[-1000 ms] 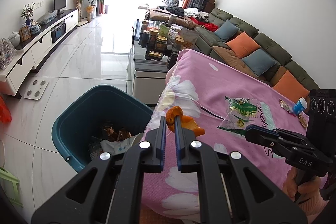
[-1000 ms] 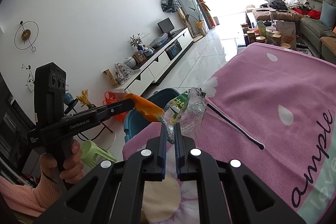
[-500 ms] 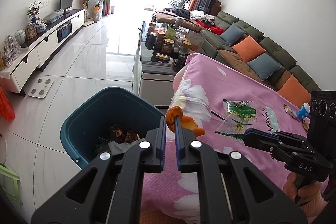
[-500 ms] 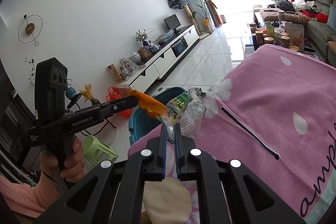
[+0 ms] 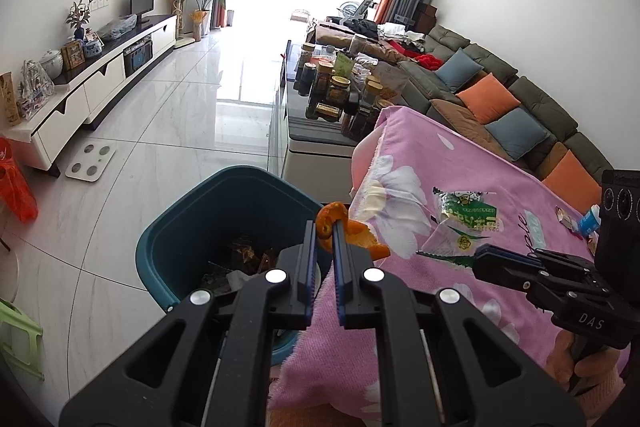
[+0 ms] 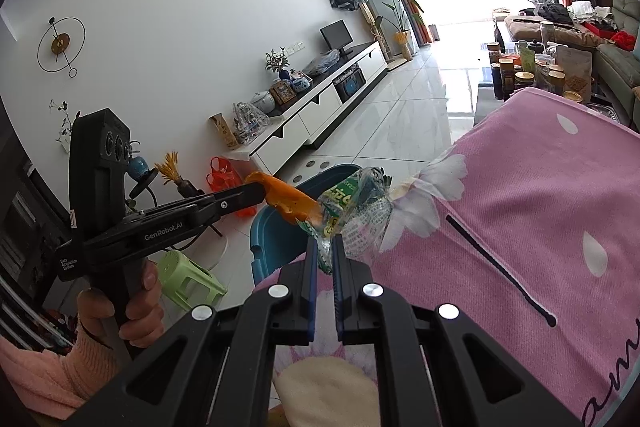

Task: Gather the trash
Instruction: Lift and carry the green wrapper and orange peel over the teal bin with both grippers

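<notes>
While both grippers hang at pink floral tablecloth (image 5: 460,163) edge: left gripper (image 5: 324,227) clamped on curled orange peel (image 5: 348,229), near rim of teal plastic bin (image 5: 224,211) holding trash; right gripper (image 6: 325,251) clamped on crinkled green-printed clear wrapper (image 6: 356,207), above cloth, peel just beside.

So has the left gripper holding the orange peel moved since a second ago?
Yes. The left gripper, shut on the orange peel, has shifted left, off the pink tablecloth toward the teal bin.
</notes>
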A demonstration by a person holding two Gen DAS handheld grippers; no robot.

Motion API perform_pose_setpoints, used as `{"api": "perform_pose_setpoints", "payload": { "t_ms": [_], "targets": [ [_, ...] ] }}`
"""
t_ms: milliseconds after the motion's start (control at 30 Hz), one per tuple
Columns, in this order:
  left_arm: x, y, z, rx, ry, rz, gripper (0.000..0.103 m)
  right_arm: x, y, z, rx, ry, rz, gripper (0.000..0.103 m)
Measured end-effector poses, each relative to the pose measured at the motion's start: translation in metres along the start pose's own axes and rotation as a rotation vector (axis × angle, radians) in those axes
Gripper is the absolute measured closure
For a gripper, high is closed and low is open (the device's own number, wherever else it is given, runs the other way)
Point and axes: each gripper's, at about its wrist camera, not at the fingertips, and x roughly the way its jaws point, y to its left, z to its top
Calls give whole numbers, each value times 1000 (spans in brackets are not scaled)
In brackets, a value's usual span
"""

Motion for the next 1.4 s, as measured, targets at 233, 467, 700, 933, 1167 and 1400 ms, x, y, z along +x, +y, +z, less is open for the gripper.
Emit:
{"api": "perform_pose_setpoints", "payload": {
  "t_ms": [233,467,700,933,1167,1400],
  "targets": [
    [4,6,1,-17,4,8,95,10,3,6,-19,16,0,97],
    [6,12,0,-29,4,27,95,19,5,9,-27,35,-2,97],
    [9,18,-3,-38,7,52,95,26,6,13,-38,50,-1,97],
    [11,24,-5,-45,8,67,95,32,9,17,-52,61,-2,97],
    [13,25,-5,-48,10,78,95,39,13,20,-62,73,-3,97],
    [17,28,-5,-53,9,97,95,47,16,23,-74,85,-4,97]
  ]
}}
